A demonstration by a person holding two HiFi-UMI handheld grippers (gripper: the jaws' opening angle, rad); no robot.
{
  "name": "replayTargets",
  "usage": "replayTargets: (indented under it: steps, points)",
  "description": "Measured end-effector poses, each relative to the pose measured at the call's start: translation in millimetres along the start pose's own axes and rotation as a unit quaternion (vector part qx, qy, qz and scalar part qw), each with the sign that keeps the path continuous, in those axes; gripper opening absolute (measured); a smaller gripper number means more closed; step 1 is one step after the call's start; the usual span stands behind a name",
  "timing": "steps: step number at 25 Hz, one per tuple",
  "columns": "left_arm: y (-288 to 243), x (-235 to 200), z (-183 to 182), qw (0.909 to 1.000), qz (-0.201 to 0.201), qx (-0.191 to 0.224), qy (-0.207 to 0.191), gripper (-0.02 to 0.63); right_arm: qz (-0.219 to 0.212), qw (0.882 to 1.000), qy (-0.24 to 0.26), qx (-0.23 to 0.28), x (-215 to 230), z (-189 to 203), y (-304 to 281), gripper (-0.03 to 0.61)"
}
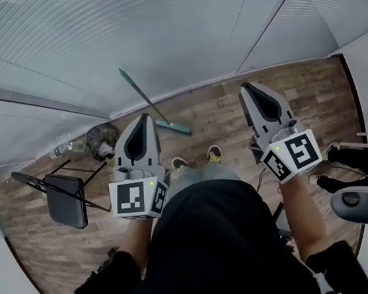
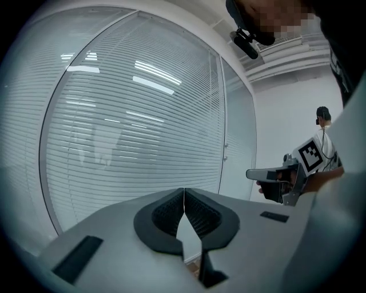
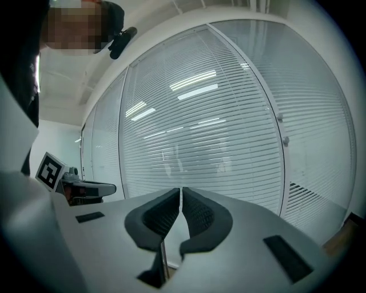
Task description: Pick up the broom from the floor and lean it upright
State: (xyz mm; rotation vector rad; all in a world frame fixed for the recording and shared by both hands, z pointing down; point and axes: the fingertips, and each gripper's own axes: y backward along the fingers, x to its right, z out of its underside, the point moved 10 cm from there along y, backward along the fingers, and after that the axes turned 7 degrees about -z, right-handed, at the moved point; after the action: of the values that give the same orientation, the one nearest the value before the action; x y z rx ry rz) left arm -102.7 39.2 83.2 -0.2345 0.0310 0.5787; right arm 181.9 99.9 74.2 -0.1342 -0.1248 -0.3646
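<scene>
The broom (image 1: 154, 106) stands on its green head (image 1: 173, 126) on the wood floor, its thin handle slanting up and left against the glass wall with blinds. My left gripper (image 1: 144, 117) hovers just left of the broom head, apart from it, jaws shut and empty. My right gripper (image 1: 246, 88) is farther right, also shut with nothing in it. In the left gripper view the pads of the left gripper (image 2: 183, 192) meet at the tip. The right gripper (image 3: 181, 191) shows the same in its own view, with a thin pole (image 3: 163, 258) visible beyond the gap low down.
A black folding chair (image 1: 64, 197) stands at the left, with a dark bag and bottles (image 1: 100, 140) by the wall. My shoes (image 1: 195, 159) are just behind the broom head. Another person's feet (image 1: 348, 156) and a grey device (image 1: 354, 205) are at the right.
</scene>
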Motion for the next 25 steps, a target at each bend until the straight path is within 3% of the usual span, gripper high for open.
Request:
replayTargets:
  steps: [25]
  points:
    - [-15.6,4.8,-10.1,0.9999,-0.007,-0.01,0.007,0.021,0.015,1.0,0.005,0.003,19.1,-9.3,6.3,0.026]
